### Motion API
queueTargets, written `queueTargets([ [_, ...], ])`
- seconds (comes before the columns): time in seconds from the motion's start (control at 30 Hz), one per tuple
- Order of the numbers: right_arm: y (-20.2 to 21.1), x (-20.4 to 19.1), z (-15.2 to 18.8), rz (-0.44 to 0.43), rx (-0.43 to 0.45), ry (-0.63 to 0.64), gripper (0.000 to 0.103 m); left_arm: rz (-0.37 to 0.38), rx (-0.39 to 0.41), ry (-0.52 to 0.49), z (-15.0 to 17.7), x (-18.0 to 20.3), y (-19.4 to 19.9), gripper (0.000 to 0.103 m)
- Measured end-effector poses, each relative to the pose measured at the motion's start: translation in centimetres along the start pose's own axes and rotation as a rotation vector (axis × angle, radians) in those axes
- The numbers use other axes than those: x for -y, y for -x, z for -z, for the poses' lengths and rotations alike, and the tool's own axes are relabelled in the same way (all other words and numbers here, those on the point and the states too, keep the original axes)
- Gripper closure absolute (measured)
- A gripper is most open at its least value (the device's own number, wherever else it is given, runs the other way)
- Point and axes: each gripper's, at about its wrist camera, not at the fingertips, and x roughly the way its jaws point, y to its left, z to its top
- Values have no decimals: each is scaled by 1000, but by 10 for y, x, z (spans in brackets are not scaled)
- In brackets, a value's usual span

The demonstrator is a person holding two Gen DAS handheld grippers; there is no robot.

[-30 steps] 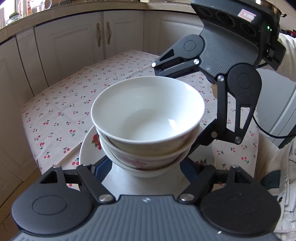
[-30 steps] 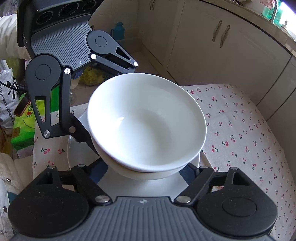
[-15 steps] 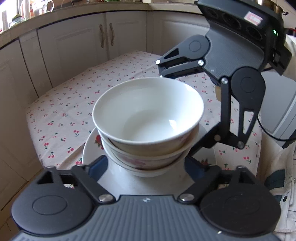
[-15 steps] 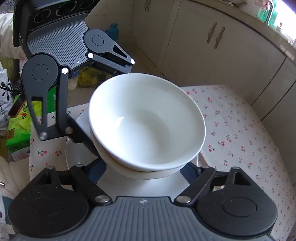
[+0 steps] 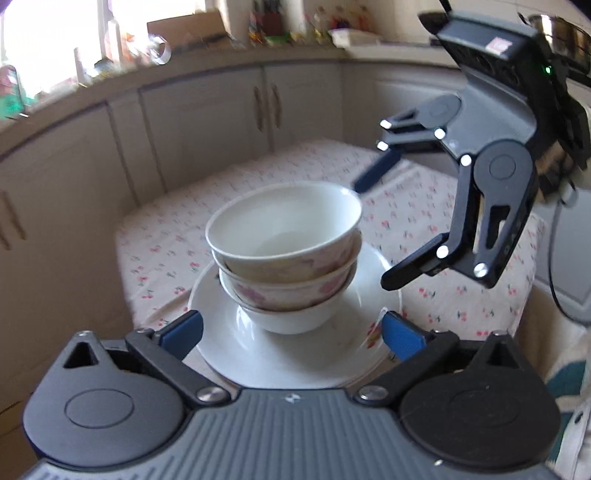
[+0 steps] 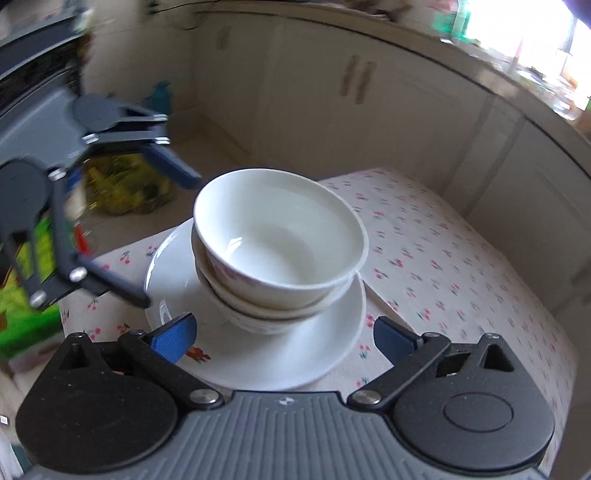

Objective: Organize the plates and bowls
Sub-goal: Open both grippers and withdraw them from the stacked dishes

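Both tongs [image 5: 291, 332] [image 6: 284, 336] wide, empty

Cream cabinets [image 5: 207, 122] with vertical bar handles [image 5: 266, 107] are curving around the kitchen under a pale countertop [image 6: 424, 48] cluttered with blurred jars and packets. Daylight is glaring through a window [image 5: 55, 33] above it. A table under a cherry-print tablecloth [image 6: 443, 251] is standing before the cabinets, and green packaging [image 6: 26, 314] is sitting low beside it
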Motion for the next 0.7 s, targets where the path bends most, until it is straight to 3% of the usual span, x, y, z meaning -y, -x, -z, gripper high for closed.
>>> queueTargets([
  [0.17,26,-12,18,148,10,-188,0,-167,97,152,4,29,31,1],
  [0.33,48,-16,45,295,-3,-442,0,-323,103,302,3,64,49,1],
  [0.43,63,-26,64,347,9,-527,0,-408,60,361,-2,85,54,1],
  [0.57,85,-42,80,331,43,-602,0,-448,18,408,-3,104,63,1],
  [0.7,106,-59,90,375,88,-601,0,-461,45,434,-2,117,77,1],
])
